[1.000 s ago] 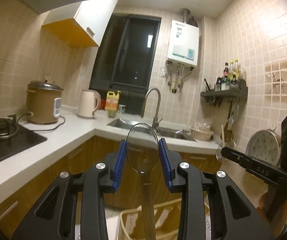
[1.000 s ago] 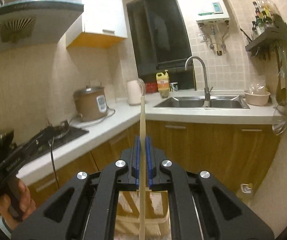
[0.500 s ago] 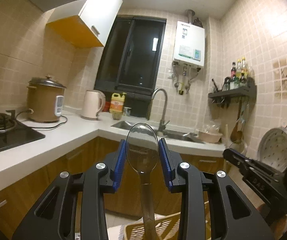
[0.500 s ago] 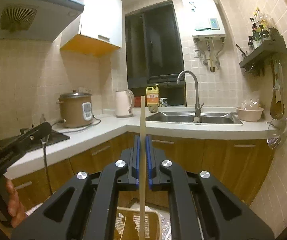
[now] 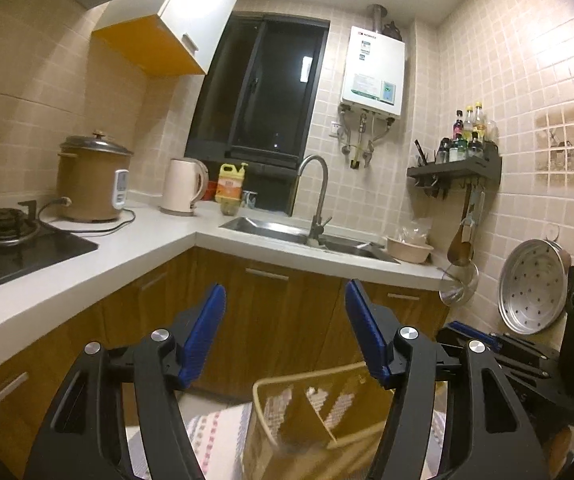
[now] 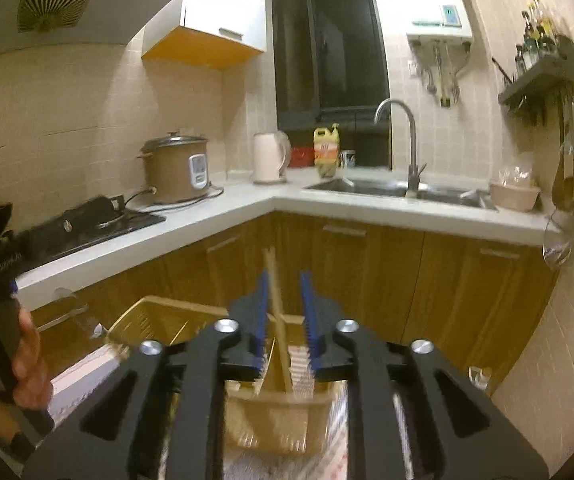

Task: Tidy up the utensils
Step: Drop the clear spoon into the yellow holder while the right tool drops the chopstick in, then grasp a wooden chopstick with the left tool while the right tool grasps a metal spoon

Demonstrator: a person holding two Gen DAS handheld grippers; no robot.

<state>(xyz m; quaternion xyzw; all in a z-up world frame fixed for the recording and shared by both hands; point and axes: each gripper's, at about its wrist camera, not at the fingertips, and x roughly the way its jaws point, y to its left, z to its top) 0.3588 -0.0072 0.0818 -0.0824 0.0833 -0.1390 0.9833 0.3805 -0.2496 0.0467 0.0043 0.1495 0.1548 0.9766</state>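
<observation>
Two grippers: both stand with their blue pads spread.
Left gripper [image 5: 285, 332]: jaws wide apart, nothing between them; it looks over the tan basket toward the sink counter.
Right gripper [image 6: 285, 320]: jaws apart, with a wooden chopstick [image 6: 278, 316] standing in the gap, tilted toward 11 o'clock; whether it touches the left pad I cannot tell, and it is clear of the right pad.
Chopstick foot: down inside the basket [image 6: 279, 420], beside another thin stick that leans the other way.
Basket, left wrist view: tan slotted plastic basket [image 5: 263, 400] at 6 o'clock under the jaws, with a divider wall across it; contents blurred.
Basket footing: a patterned cloth [image 5: 215, 432] lies under it.
Left hand [image 6: 27, 364]: at 8 o'clock in the right wrist view, wrapped round the black gripper handle.
Counter [image 5: 87, 264]: white, L-shaped, carrying a brown rice cooker [image 5: 89, 178] at 10 o'clock, a cream kettle [image 5: 181, 186] and a yellow detergent bottle [image 5: 229, 188].
Sink [image 5: 287, 232]: steel, with its tap [image 5: 315, 196] near 12 o'clock.
</observation>
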